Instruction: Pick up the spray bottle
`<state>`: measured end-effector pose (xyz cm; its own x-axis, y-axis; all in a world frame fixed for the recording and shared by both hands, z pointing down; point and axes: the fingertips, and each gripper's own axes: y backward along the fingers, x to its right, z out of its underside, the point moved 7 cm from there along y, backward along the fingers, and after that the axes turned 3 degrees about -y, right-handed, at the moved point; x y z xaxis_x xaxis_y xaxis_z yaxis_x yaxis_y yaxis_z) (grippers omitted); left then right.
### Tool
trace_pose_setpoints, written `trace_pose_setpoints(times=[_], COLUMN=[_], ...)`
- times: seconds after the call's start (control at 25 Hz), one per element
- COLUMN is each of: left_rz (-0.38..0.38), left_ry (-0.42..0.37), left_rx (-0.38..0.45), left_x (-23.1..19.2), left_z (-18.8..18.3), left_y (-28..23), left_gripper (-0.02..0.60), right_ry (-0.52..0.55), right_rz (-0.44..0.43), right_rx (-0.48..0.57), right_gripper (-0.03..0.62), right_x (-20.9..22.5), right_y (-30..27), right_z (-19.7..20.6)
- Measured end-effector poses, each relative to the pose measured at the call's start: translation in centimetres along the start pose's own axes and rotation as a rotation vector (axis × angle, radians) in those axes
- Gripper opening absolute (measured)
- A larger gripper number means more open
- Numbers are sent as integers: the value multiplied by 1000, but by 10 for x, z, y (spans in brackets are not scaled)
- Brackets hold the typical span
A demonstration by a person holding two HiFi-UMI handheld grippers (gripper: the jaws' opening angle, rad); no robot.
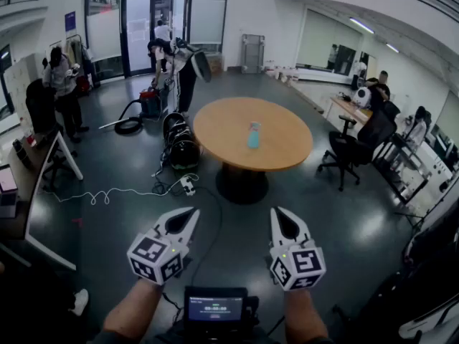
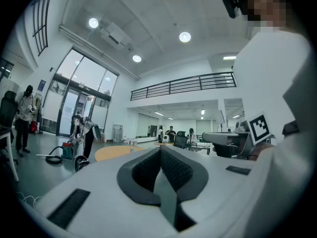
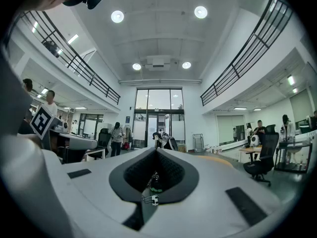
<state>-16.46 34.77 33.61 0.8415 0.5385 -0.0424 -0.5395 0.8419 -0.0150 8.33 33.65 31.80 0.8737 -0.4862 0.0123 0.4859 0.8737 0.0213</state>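
Note:
A light blue spray bottle (image 1: 254, 135) stands upright near the middle of a round wooden table (image 1: 215, 131), far ahead of both grippers. My left gripper (image 1: 193, 213) is held low at the left, jaws shut and empty. My right gripper (image 1: 277, 213) is beside it at the right, also shut and empty. Both point level toward the table. In the left gripper view the table (image 2: 111, 152) shows as a thin orange disc beyond the shut left gripper (image 2: 160, 150). In the right gripper view the right gripper (image 3: 156, 151) is shut, and a sliver of the table's edge (image 3: 218, 158) shows.
A black pedestal (image 1: 242, 183) carries the table on a dark glossy floor. A white cable and power strip (image 1: 188, 185) lie left of it. Black round gear (image 1: 179, 145) and a vacuum (image 1: 150, 102) stand behind, with a bent-over person (image 1: 179, 63). An office chair (image 1: 348, 153) stands right; a white desk (image 1: 36, 192) left.

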Motion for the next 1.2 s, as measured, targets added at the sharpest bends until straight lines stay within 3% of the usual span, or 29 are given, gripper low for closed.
trace_pose_setpoints(times=[0.36, 1.2], left_rz=[-34, 36], left_ry=[14, 48], left_rx=[5, 31], left_x=[-9, -35], left_z=[2, 8], left_y=[10, 36], left_gripper=[2, 2], right_ry=[0, 34], right_rz=[5, 57], right_rx=[-6, -13], right_gripper=[-2, 5], right_x=[-12, -59], right_y=[0, -3], right_z=[-1, -3])
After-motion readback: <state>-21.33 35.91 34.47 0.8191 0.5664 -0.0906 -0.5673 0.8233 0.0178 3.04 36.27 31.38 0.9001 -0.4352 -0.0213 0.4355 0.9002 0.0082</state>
